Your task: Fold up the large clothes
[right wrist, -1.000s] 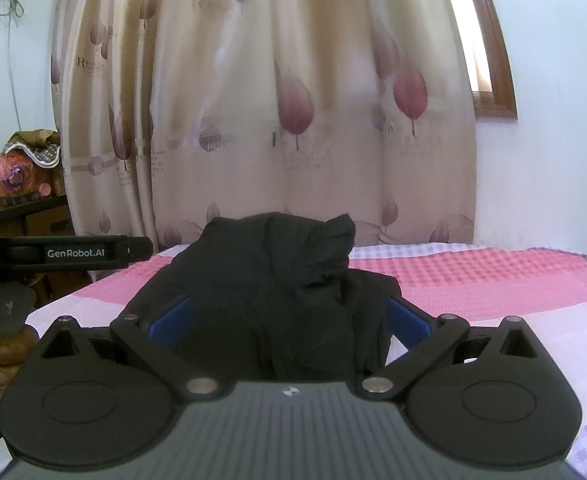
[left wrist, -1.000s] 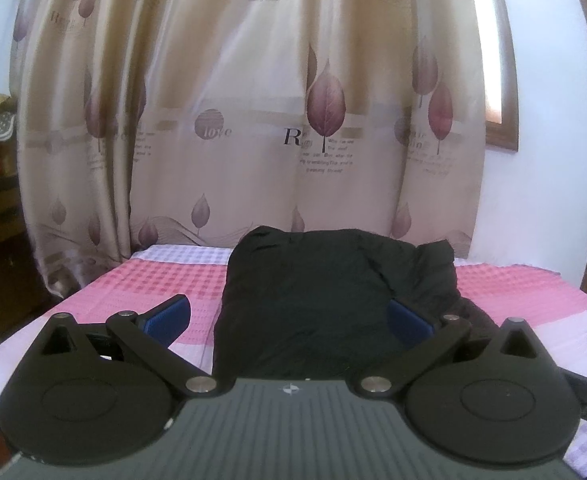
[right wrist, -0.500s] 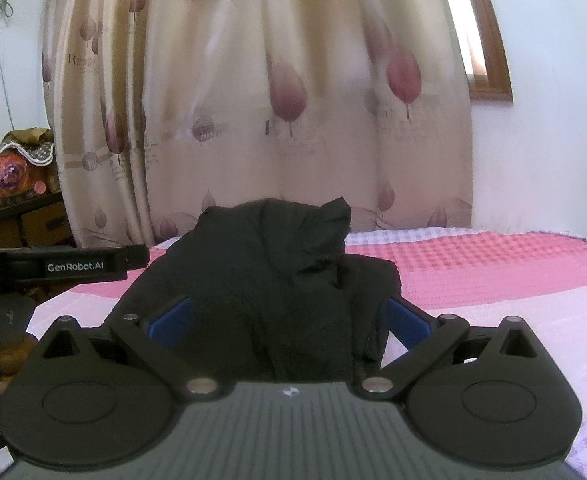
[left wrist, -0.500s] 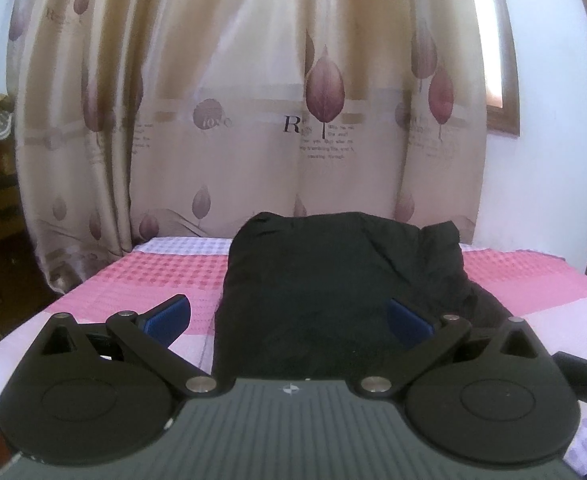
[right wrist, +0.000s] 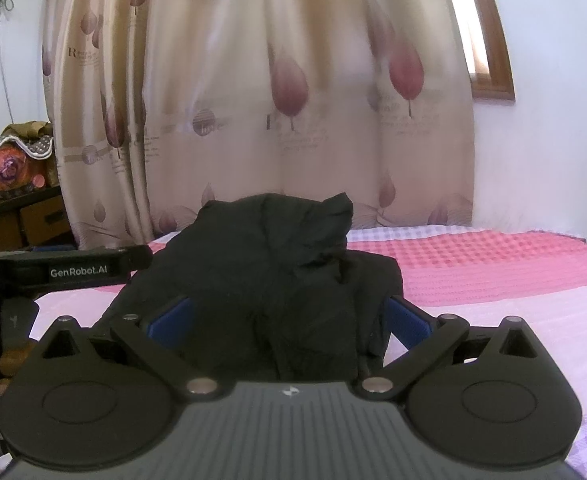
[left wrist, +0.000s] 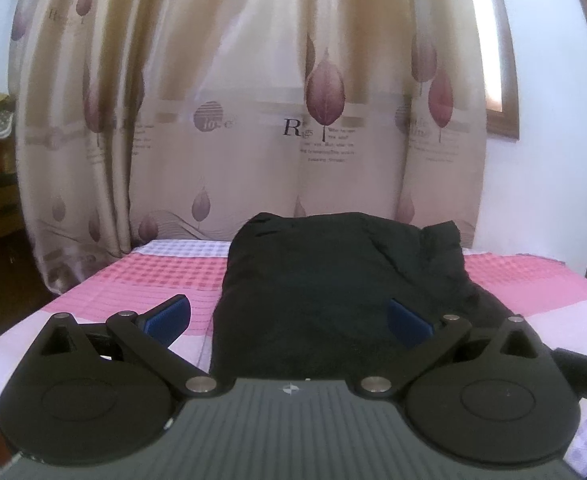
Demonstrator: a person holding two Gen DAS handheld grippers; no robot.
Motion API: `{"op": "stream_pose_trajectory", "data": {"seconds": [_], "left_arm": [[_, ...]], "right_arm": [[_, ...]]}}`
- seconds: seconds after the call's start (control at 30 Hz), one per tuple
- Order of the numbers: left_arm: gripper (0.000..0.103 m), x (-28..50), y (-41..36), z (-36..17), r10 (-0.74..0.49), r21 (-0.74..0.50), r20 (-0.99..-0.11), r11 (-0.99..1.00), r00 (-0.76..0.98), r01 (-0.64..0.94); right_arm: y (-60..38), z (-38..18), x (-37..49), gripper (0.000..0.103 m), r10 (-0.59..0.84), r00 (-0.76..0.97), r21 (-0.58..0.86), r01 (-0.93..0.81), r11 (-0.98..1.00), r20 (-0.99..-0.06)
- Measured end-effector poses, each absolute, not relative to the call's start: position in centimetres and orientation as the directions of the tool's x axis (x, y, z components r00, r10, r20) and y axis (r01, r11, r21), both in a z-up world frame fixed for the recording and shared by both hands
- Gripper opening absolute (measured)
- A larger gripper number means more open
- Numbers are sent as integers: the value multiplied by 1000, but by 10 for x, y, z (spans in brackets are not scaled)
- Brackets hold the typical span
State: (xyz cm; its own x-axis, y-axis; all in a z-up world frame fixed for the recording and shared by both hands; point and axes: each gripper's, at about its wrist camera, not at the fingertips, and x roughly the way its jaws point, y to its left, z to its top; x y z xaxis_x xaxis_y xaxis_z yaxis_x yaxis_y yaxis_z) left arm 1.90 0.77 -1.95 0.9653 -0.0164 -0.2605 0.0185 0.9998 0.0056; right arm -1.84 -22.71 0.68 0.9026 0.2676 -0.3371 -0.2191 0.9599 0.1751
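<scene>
A beige curtain (left wrist: 253,120) printed with dark red leaves is hanging behind the bed (left wrist: 141,280), which is wearing a pink and white checked cover. A black garment (left wrist: 333,300) is lying in a rumpled heap on the bed, its far edge reaching towards the curtain and one crumpled corner (right wrist: 333,216) standing up on its right side.

The left tongs (left wrist: 289,320) are hovering level and low at the garment's near edge, pointing towards the curtain, blue pads spread wide and gripping nothing; the left pad (left wrist: 169,316) is showing against the bed cover just beside the garment, the right pad over the black cloth. The right tongs (right wrist: 289,316) are sitting level too, likewise spread and empty, with the garment's near right part between the pads. The left device's black body, lettered GenRobot.AI (right wrist: 79,270), is showing left of the garment in the right wrist view.
</scene>
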Motion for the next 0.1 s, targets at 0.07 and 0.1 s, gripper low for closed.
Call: {"op": "stream_pose_trajectory", "data": {"seconds": [0.07,0.1], "left_arm": [[103,19,7,-18,-17,16,-257,1000,966,22],[103,18,5,-18,-15,24,-254,999,967,22]], "right_arm": [[-226,7,-18,103,259,905,169,-213,962,-336],[-226,7,-18,103,258,906,167,-212,963,-337]]}}
